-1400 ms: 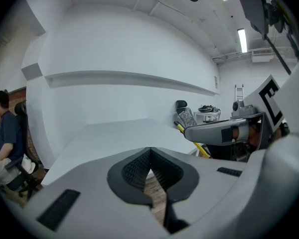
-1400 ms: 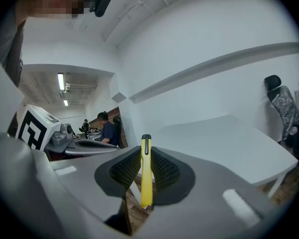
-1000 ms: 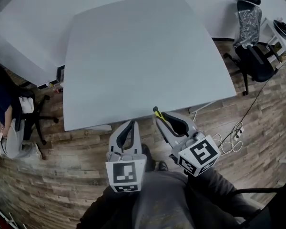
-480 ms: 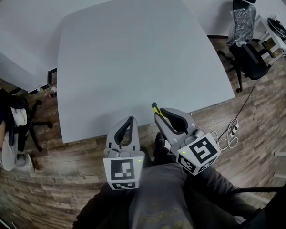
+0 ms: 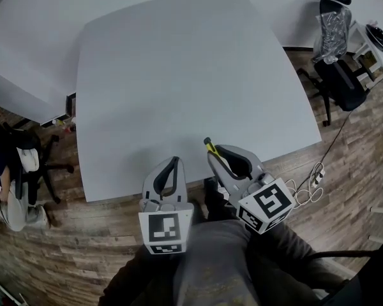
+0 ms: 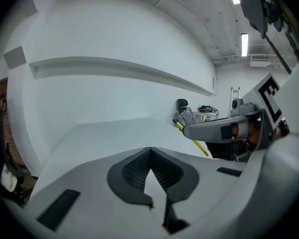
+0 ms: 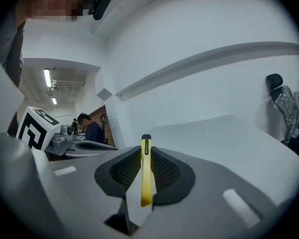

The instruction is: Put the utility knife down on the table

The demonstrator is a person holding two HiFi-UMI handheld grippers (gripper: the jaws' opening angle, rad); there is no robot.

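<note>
A yellow utility knife (image 5: 210, 147) (image 7: 146, 176) is clamped between the jaws of my right gripper (image 5: 214, 153) (image 7: 146, 152), its black-capped end sticking out past the fingertips. That gripper hangs just above the near edge of the big white table (image 5: 179, 75). My left gripper (image 5: 173, 163) (image 6: 150, 151) is beside it to the left, shut with nothing in it, its tips over the same edge. In the left gripper view the right gripper (image 6: 224, 130) and the knife (image 6: 190, 137) appear on the right.
Black office chairs (image 5: 337, 75) stand by the table's far right corner. A white cable (image 5: 309, 185) lies on the wooden floor to the right. A seated person (image 5: 6, 190) is at the far left. A white wall runs behind the table.
The table's near edge has slid closer, so both grippers' tips now reach over it instead of over the floor. The knife stays gripped in the right gripper.
</note>
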